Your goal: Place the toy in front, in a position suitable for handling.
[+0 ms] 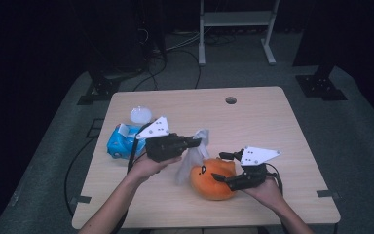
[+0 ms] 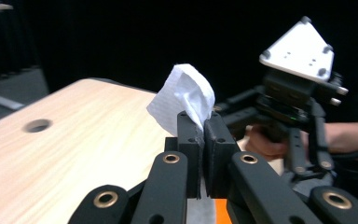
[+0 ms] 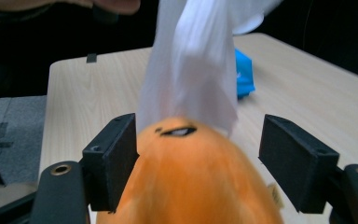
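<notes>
A pale wooden table (image 1: 272,126) takes up the middle of the room, with a round hole (image 1: 231,100) near its far edge; on its near half sits an orange plush toy (image 1: 213,179), rounded and soft, with a small dark eye mark on its side. The right gripper (image 1: 223,166) straddles that toy from the person's right, its jaws spread wide to either side of the orange body; in the right gripper view the pads (image 3: 113,158) stand beside the plush, the left one close against it and the right one clear of it, so the claw is released, not clamping. The left gripper (image 1: 200,141) is held above the table just left of the toy, clenched tight on a white tissue (image 1: 191,157); the sheet hangs down and brushes the top of the plush. Behind the left hand, near the table's left edge, lies a blue tissue pack (image 1: 121,141); a small white ball-like thing (image 1: 140,115) sits just beyond it.
</notes>
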